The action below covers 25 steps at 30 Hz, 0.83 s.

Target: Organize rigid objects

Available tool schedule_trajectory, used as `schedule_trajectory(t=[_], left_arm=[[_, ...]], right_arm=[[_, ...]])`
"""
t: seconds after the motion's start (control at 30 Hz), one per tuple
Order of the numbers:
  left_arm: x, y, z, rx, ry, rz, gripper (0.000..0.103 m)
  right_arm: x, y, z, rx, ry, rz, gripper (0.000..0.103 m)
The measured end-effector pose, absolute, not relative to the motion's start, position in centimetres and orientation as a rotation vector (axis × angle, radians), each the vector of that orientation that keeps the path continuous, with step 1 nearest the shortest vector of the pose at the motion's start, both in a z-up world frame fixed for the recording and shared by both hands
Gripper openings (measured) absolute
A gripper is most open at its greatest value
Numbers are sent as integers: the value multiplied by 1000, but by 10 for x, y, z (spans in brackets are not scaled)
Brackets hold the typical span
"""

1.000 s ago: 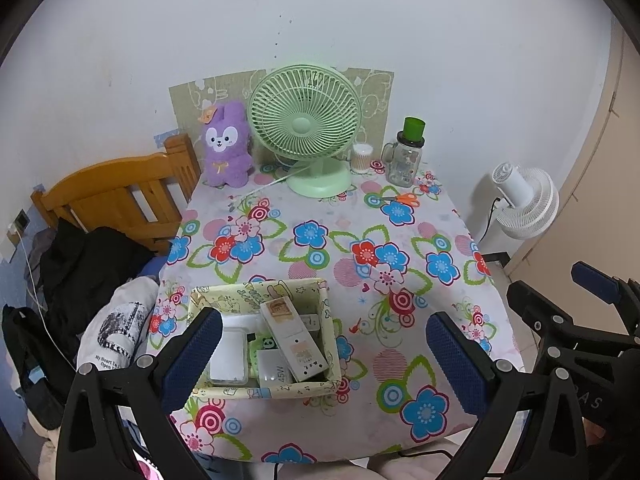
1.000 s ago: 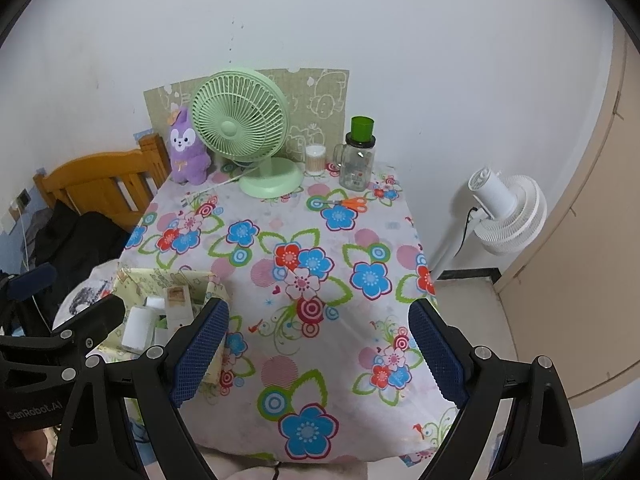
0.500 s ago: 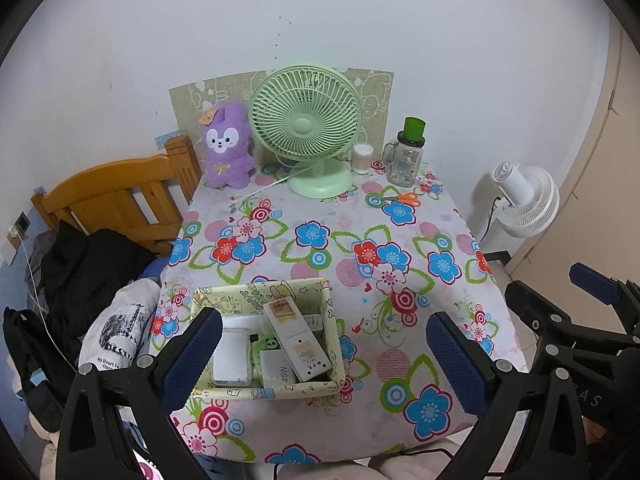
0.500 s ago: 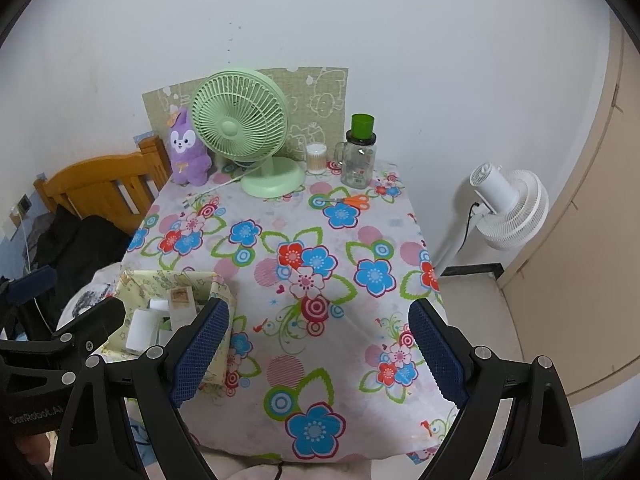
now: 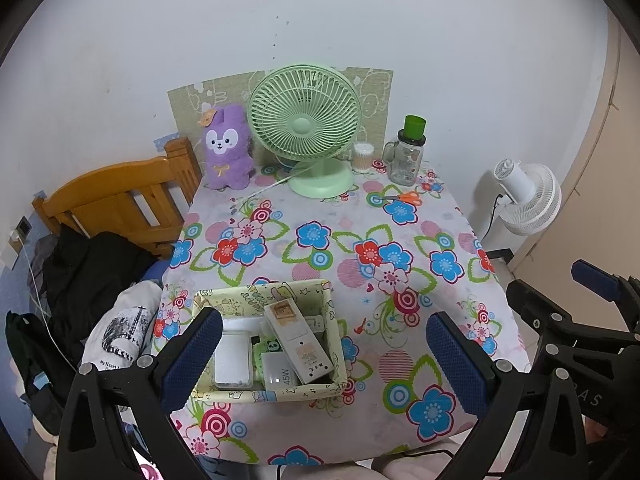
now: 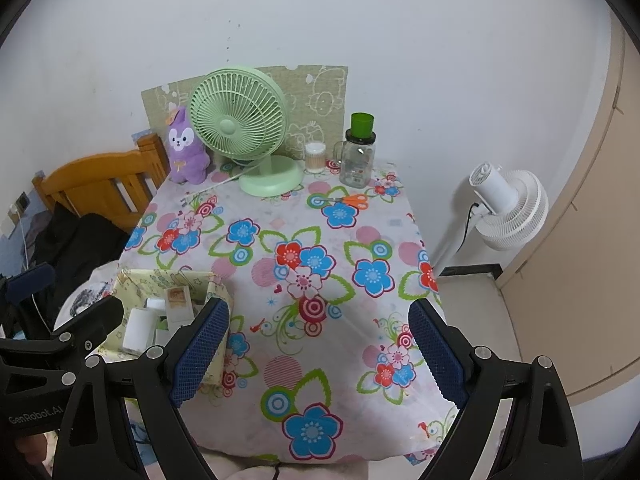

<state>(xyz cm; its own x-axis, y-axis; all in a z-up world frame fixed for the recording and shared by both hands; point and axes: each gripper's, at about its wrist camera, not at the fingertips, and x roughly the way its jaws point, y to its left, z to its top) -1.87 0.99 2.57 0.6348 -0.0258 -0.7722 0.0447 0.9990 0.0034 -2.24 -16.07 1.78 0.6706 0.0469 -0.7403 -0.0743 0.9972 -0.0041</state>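
Nearest me, both sets of tongs hang released over the front of the counter (image 5: 452, 216): my left tongs (image 5: 320, 360) spread wide with nothing between the pads, my right tongs (image 6: 320, 356) equally agape and empty. Nothing has shifted over the last second; both sit where they were, so I judge this a pause, not a reach.

Just past my left pad sits the patterned box (image 5: 264, 292) on the counter's near-left part, holding white chargers and a long white remote-like unit (image 5: 298, 340) leaning across them. The sorting looks largely done.

Farther back, orange scissors (image 6: 352, 200) lie loose on the cloth, near the glass jar (image 6: 357, 160). Beyond stand the green fan (image 5: 306, 120) and purple plush (image 5: 228, 148) against the wall.
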Motion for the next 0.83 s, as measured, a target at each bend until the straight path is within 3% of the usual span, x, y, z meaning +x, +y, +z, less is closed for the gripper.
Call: schedule_trajectory(t=[0.83], left_arm=[[-4,0,22,28,914,-34,103]], right_arm=[[-5,-171,11,-24,863,72,93]])
